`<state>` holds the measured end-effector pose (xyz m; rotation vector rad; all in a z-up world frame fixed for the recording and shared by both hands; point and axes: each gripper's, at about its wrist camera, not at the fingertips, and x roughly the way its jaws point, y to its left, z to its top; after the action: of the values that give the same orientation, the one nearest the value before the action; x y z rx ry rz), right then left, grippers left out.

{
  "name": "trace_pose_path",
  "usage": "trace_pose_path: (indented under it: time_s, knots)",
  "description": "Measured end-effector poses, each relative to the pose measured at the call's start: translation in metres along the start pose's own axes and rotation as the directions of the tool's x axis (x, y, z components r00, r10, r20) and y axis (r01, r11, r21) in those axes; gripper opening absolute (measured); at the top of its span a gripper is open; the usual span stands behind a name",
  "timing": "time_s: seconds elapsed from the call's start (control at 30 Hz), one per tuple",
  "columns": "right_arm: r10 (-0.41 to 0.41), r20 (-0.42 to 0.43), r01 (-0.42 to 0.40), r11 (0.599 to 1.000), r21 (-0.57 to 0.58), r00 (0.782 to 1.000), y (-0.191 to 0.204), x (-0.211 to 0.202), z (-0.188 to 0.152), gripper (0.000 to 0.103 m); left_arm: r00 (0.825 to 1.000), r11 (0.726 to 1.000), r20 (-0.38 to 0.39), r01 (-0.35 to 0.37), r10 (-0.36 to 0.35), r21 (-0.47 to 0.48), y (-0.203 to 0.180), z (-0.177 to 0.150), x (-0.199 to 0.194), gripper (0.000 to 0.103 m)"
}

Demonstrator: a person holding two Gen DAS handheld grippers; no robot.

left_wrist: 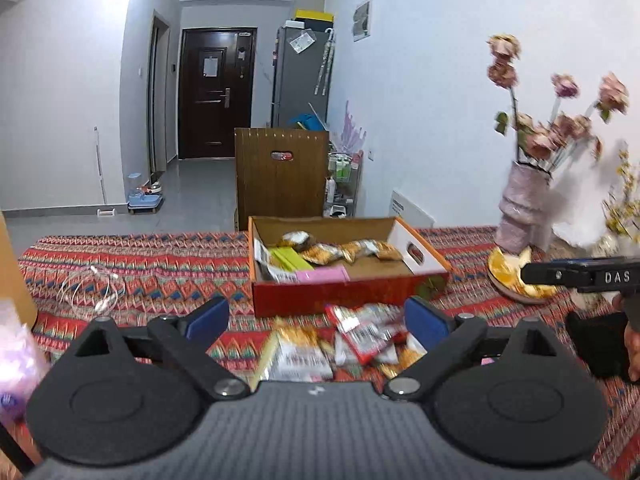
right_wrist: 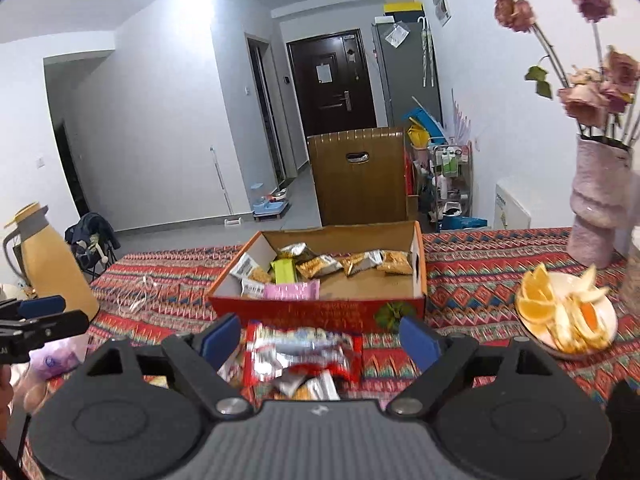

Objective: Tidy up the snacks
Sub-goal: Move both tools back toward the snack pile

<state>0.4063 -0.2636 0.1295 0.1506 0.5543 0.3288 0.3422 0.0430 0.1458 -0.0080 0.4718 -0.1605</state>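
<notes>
An open cardboard box (left_wrist: 332,296) with a red front sits on the patterned tablecloth and holds several snack packets, among them a pink one (left_wrist: 322,276) and a green one (left_wrist: 290,260). It also shows in the right wrist view (right_wrist: 312,310). A pile of loose snack packets (left_wrist: 348,340) lies in front of the box. My left gripper (left_wrist: 318,320) is open above the pile, holding nothing. My right gripper (right_wrist: 320,336) is open, with a red-and-white packet (right_wrist: 300,352) lying between its fingers, not gripped.
A plate of orange slices (right_wrist: 568,316) and a pink vase of dried roses (right_wrist: 596,216) stand at the right. A yellow thermos jug (right_wrist: 44,264) stands at the left. A clear plastic wrap (left_wrist: 92,288) and a purple bag (left_wrist: 16,360) lie at the left.
</notes>
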Motion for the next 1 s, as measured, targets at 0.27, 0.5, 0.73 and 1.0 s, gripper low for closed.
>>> trace_pose_path:
  time_s: [0.27,0.5,0.73,1.0]
  knots:
    - [-0.042,0.074,0.047,0.997,-0.060,0.996,0.011,-0.066,-0.082,0.087,0.999,0.999,0.035,-0.039,0.039,0.005,-0.031,-0.079,-0.062,0.100]
    - [-0.084,0.079,0.092,0.991,-0.097,0.993,0.027,-0.113,-0.158,0.090,0.998,0.998,-0.007,-0.058,0.057,-0.021,-0.048,-0.145,-0.098,0.101]
    - [-0.109,0.027,0.111,0.990,-0.088,0.994,0.034,-0.140,-0.221,0.094,0.995,0.996,-0.057,-0.085,0.083,-0.027,-0.050,-0.178,-0.117,0.101]
    - [-0.111,-0.008,0.109,0.985,-0.131,0.994,0.042,-0.137,-0.239,0.094,0.992,0.996,-0.085,-0.090,0.088,-0.019,-0.049,-0.184,-0.112,0.101]
